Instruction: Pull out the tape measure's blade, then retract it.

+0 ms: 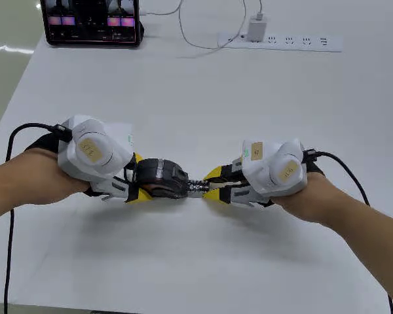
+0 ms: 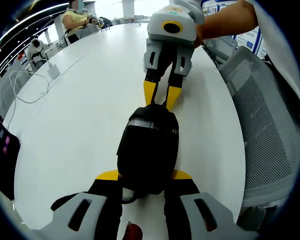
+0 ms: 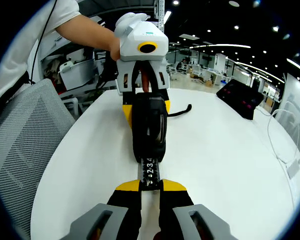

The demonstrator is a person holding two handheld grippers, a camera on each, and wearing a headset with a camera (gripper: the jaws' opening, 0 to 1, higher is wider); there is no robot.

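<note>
- The left gripper (image 1: pixel 139 179) is clamping the black, rounded plastic tape measure case (image 1: pixel 160 178) by its sides. This is anchoring the case low over the white desk (image 1: pixel 203 98), toward its near edge.
- The right gripper (image 1: pixel 213 184) is pinching the short, numbered metal blade (image 3: pixel 150 173), jaws closed on it. It is facing the left gripper, so a pull should run straight.
- Extraction is judged barely begun.
- A white power strip (image 1: pixel 285 41) and a dark-screened tablet (image 1: pixel 92 19) are lying along the far edge, well apart.

left gripper (image 2: pixel 145 175): clamped on tape measure (image 2: pixel 149 145) | right gripper (image 2: pixel 160 97): fingers (image 2: pixel 149 92) at its front end
</note>
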